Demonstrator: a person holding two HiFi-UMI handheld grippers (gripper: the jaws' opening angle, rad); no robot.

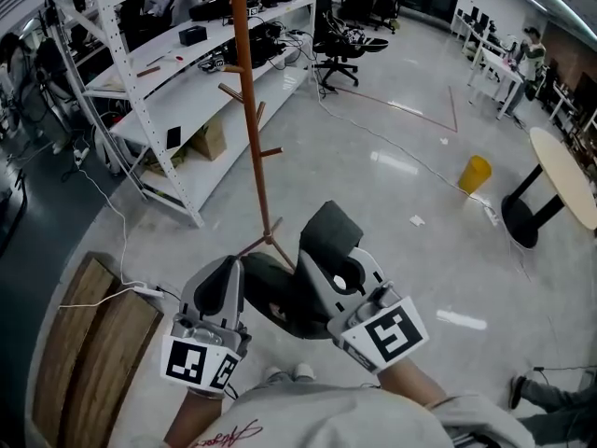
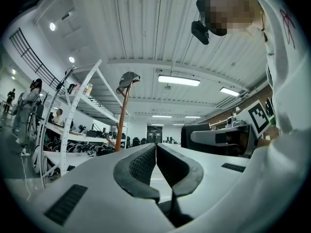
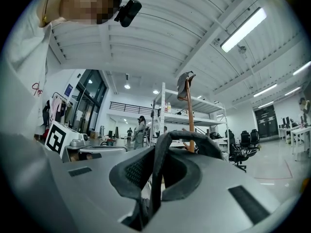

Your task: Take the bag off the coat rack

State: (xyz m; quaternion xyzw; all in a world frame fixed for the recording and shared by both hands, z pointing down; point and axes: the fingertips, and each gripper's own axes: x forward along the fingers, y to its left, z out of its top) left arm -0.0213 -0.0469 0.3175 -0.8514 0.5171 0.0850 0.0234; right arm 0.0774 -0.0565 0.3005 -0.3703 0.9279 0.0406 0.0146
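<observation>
The right gripper (image 3: 156, 152) is seen clamped on a dark strap (image 3: 194, 139). The strap is pinched flat between the pads and arches over the right-hand jaw in a loose loop. The left gripper (image 2: 156, 149) is held just beside it, with its jaws together and nothing between them.

The bag (image 1: 272, 299) hangs low between the two grippers, in front of the person and near the foot of the coat rack (image 1: 250, 110). It is clear of the pegs, so it is judged to be off the rack.

The bag is judged soft, limp and fairly light, since it sags and the strap bends freely. A thin strap may slide through the pads, so the hold is best taken at the top of the loop, with the body supported from below if it swings.

Much of the bag's body is covered by the grippers in the head view and is not shown in either gripper view. The dark shape above the right gripper cannot be told apart as strap or jaw.

A grey item (image 3: 185, 77) is perched on top of the pole, perhaps a cap, but it is too small to be sure. Behind the rack stands white shelving (image 1: 177, 73).
</observation>
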